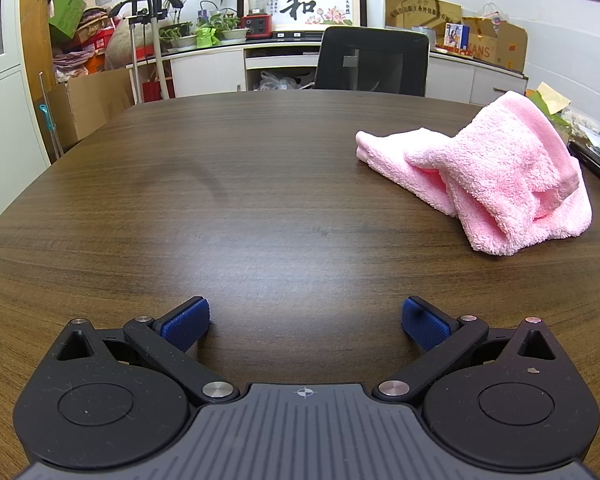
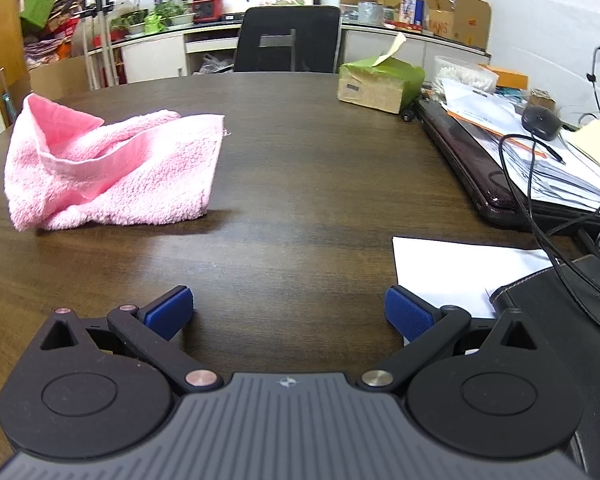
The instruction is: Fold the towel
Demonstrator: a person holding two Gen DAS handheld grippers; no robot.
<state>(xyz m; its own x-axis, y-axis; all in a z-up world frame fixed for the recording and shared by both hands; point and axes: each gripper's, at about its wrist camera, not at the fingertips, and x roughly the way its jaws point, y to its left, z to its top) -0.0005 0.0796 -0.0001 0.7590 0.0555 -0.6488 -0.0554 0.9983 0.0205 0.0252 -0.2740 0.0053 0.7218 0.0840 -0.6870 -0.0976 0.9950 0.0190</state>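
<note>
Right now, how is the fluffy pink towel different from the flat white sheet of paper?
The fluffy pink towel is crumpled and humped up; the flat white sheet of paper lies smooth. The towel sits alone on bare wood, left of the right gripper; the paper lies right, partly under a black folder. Both rest on the dark wooden table.

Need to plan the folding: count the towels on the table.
1. The pink towel lies crumpled on the dark table, ahead-left of the right gripper and ahead-right of the left gripper. None hidden, seemingly.
</note>
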